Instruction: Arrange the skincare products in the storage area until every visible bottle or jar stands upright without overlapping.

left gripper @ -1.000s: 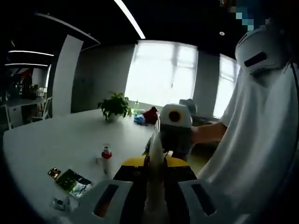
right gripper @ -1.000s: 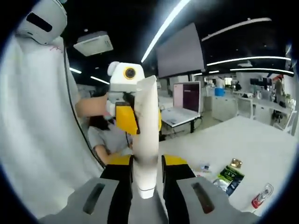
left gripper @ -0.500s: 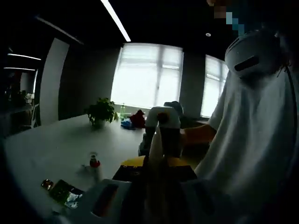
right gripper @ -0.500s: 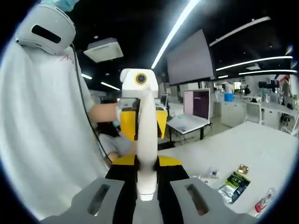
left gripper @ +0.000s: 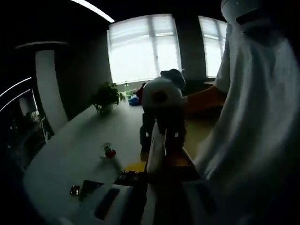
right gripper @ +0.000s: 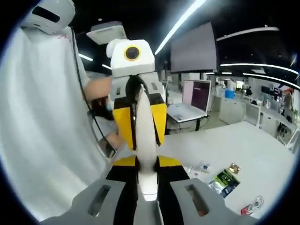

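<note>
A white squeeze tube is held in the air between both grippers. In the right gripper view my right gripper is shut on its capped end, and the tube rises straight up from the jaws. My left gripper, yellow and black, clamps the tube's far flat end. The left gripper view is dark. There the tube shows edge-on, with my left gripper shut on it and my right gripper just beyond. A small red-capped bottle stands on the white table.
A person in a white shirt stands close behind both grippers. On the table lie a green sachet, a gold packet and the red-capped bottle. A potted plant stands at the far end. A laptop sits on another desk.
Both views have tilted and the left one has darkened. The two grippers have drawn closer, each looming larger in the other's view. Both still grip the tube.
</note>
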Motion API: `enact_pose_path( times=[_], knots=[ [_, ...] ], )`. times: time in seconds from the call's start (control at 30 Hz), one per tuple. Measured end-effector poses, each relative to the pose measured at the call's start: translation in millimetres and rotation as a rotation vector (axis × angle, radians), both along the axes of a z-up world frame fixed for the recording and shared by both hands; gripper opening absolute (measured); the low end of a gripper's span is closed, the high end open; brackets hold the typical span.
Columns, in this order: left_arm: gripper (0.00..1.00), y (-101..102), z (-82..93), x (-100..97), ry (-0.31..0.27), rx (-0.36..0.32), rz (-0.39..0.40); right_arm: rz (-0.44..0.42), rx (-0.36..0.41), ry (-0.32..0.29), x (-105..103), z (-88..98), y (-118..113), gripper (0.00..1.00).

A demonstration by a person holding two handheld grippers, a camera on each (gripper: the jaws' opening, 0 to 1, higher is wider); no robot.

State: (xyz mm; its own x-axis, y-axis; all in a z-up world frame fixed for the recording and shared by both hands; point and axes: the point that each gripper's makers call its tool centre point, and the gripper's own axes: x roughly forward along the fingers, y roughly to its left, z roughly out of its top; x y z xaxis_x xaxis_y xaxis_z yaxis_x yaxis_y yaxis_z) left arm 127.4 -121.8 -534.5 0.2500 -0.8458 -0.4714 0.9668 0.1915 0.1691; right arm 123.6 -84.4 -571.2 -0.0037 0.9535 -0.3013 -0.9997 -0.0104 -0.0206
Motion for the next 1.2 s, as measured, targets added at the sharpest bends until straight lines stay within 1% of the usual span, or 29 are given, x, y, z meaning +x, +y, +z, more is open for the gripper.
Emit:
enact_pose_path(
  times=[0.13,0.3,0.37,0.47,0.6,0.67,0.7,0.77,0.87,0.9,1.0,1.03,1.1,1.2],
  knots=[
    [0.15,-10,-6.9,4.1,-0.018,0.064,-0.020,-0.008,-0.038,-0.015,6,-6.4,-7,0.13],
    [0.15,-18,-21.7,9.8,-0.015,0.150,-0.056,-0.039,-0.086,-0.021,13,-20.1,-14,0.14],
    [0.14,-20,-27.2,11.6,-0.014,0.166,-0.071,-0.049,-0.098,-0.019,15,-24.5,-17,0.14],
    [0.14,-22,-32.9,15.1,0.000,0.172,-0.081,-0.072,-0.114,-0.008,18,-32.2,-22,0.14],
    [0.14,-27,-39.0,17.9,-0.003,0.170,-0.109,-0.096,-0.131,0.016,21,-37.8,-28,0.15],
    [0.14,-30,-42.0,19.1,-0.013,0.170,-0.117,-0.105,-0.141,0.021,23,-40.2,-30,0.17],
    [0.14,-31,-43.5,21.1,-0.029,0.170,-0.120,-0.119,-0.146,0.019,26,-42.0,-31,0.18],
    [0.14,-33,-46.8,25.6,-0.033,0.168,-0.121,-0.140,-0.148,0.016,31,-46.5,-34,0.18],
    [0.14,-34,-51.6,30.2,-0.017,0.166,-0.127,-0.174,-0.144,0.051,35,-52.9,-37,0.19],
    [0.14,-34,-54.0,32.6,-0.010,0.166,-0.129,-0.198,-0.145,0.067,37,-55.9,-38,0.19],
    [0.14,-33,-58.4,39.2,-0.006,0.171,-0.132,-0.231,-0.155,0.077,43,-62.3,-40,0.21],
    [0.14,-33,-59.1,42.0,-0.004,0.170,-0.130,-0.245,-0.157,0.091,44,-64.7,-41,0.22],
    [0.14,-32,-61.0,48.2,0.007,0.160,-0.125,-0.267,-0.154,0.108,49,-68.6,-43,0.26],
    [0.14,-33,-64.8,59.7,0.035,0.130,-0.109,-0.312,-0.154,0.129,59,-74.9,-47,0.26]
  ],
)
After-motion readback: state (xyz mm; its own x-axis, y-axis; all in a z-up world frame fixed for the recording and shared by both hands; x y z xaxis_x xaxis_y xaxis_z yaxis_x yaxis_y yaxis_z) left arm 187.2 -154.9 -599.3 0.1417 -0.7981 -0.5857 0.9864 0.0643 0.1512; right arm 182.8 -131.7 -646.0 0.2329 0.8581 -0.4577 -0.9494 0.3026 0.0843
